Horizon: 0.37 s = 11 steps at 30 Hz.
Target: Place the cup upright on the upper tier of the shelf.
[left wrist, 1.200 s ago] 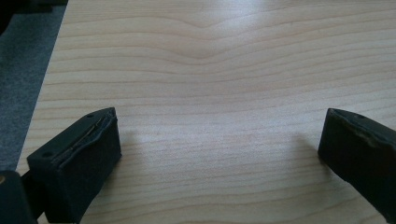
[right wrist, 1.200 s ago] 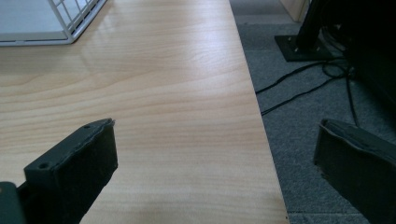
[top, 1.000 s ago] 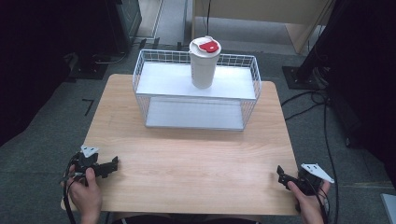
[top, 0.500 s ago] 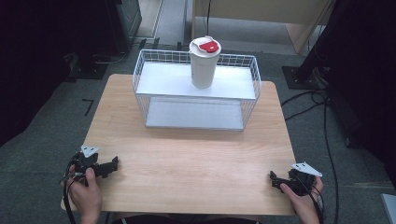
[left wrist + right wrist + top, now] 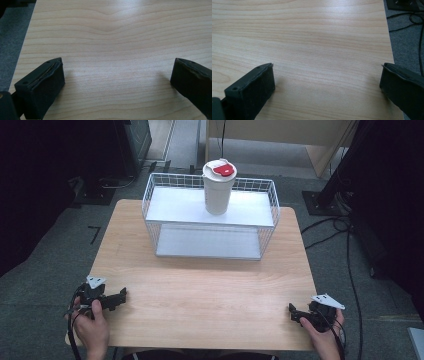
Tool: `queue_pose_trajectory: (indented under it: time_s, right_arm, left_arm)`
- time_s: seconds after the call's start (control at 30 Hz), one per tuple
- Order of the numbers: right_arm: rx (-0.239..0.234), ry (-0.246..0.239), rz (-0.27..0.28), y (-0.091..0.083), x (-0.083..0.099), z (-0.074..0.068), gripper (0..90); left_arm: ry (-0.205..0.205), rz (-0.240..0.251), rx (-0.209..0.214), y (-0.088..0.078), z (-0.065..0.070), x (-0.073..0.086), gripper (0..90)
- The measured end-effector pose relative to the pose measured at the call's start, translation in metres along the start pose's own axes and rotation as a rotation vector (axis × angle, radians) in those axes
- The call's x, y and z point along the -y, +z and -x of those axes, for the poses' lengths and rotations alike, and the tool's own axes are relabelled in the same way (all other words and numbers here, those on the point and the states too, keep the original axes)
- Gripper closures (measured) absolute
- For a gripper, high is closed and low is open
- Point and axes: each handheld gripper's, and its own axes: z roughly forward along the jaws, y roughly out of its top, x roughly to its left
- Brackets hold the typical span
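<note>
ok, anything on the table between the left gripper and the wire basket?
Nothing. In the high view, the stretch from the left gripper to the wire basket is bare wood table; the cup stands on the basket's shelf.

The bench's (image 5: 200, 290) near edge runs off the high view's bottom. The cup's (image 5: 218, 190) red lid marking is too small to read.
</note>
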Motion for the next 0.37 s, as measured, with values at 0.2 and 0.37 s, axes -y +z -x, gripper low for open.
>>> queue_pose_trajectory:
  time_s: [0.2,0.37]
  right_arm:
    - [0.002,0.003,-0.001,0.0002,-0.0003,-0.0001,0.0]
    - [0.008,0.011,-0.001,0.0007,-0.0009,-0.0003,0.0]
  left_arm:
    - [0.000,0.000,0.000,0.0000,0.0000,0.0000,0.0]
    - [0.000,0.000,0.000,0.0000,0.0000,0.0000,0.0]
